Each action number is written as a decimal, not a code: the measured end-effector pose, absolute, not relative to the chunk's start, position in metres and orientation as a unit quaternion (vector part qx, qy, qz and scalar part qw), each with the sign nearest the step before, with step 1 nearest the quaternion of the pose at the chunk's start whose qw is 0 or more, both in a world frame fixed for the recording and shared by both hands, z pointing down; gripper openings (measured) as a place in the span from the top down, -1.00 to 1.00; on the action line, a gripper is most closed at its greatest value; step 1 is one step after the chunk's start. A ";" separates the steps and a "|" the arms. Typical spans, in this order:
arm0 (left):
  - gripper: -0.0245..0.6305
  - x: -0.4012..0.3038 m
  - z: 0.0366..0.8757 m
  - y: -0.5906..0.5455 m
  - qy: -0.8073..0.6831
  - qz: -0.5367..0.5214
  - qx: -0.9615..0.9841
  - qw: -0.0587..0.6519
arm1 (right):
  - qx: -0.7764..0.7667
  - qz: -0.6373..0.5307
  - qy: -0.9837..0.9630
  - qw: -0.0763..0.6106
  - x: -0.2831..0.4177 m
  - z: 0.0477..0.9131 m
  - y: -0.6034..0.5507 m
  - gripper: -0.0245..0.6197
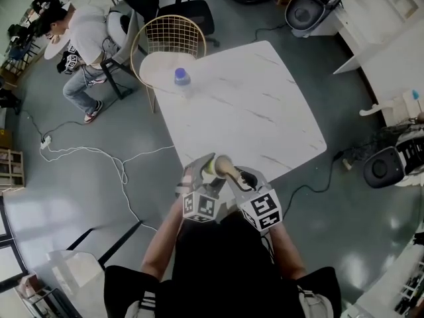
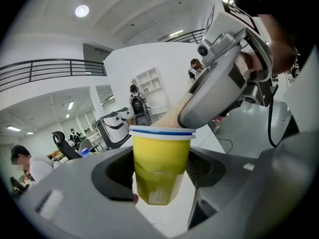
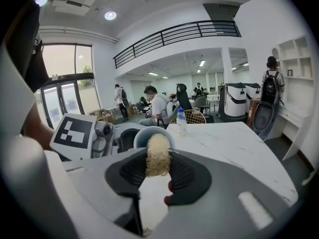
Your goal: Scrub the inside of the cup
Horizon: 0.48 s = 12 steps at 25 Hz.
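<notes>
The white marbled tabletop [image 1: 258,105] fills the middle of the head view, and the work happens over its near edge, right in front of the person's torso. Both bare forearms are bent inward from the elbows. The left forearm [image 1: 162,234] angles in from the left and the right forearm [image 1: 288,247] from the right, so that the two tools meet nose to nose in a narrow V.

The left tongs [image 1: 204,167] stand wide with their pads pressed on the sides of the yellow cup [image 2: 160,158], holding it clear of the tabletop. The right tongs [image 3: 158,163] are pinched narrow on the tan fibrous scrubber [image 3: 158,153] and point at the cup from just beside it.

A bottle with a blue cap [image 1: 181,77] stands well apart near the far left edge of the tabletop.

The cup has a white rim with a blue line, and its mouth is turned toward the right tongs. The scrubber's free end reaches past that rim into the cup.
</notes>
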State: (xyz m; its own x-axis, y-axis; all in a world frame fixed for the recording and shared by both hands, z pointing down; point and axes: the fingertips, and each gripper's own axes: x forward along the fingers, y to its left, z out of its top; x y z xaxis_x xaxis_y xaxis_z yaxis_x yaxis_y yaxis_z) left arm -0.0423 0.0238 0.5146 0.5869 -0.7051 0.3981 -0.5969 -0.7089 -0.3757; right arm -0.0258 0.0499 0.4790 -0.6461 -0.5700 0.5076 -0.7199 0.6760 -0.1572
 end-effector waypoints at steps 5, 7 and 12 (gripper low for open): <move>-0.01 -0.042 0.517 0.029 0.364 -0.264 -0.888 0.097 | 0.361 0.184 -0.889 0.214 -0.023 0.479 0.053 0.59; -0.01 -0.041 0.518 0.029 0.362 -0.264 -0.889 0.096 | 0.360 0.183 -0.890 0.213 -0.024 0.478 0.052 0.59; -0.01 -0.040 0.519 0.028 0.358 -0.267 -0.889 0.100 | 0.354 0.179 -0.893 0.211 -0.027 0.471 0.053 0.59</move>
State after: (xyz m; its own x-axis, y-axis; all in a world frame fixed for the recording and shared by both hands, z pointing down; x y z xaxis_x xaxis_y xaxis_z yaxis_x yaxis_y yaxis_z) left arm -0.0398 0.0284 0.5190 0.6012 -0.6903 0.4027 -0.5836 -0.7234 -0.3688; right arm -0.0273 0.0532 0.4713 -0.6600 -0.5581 0.5029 -0.7086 0.6849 -0.1700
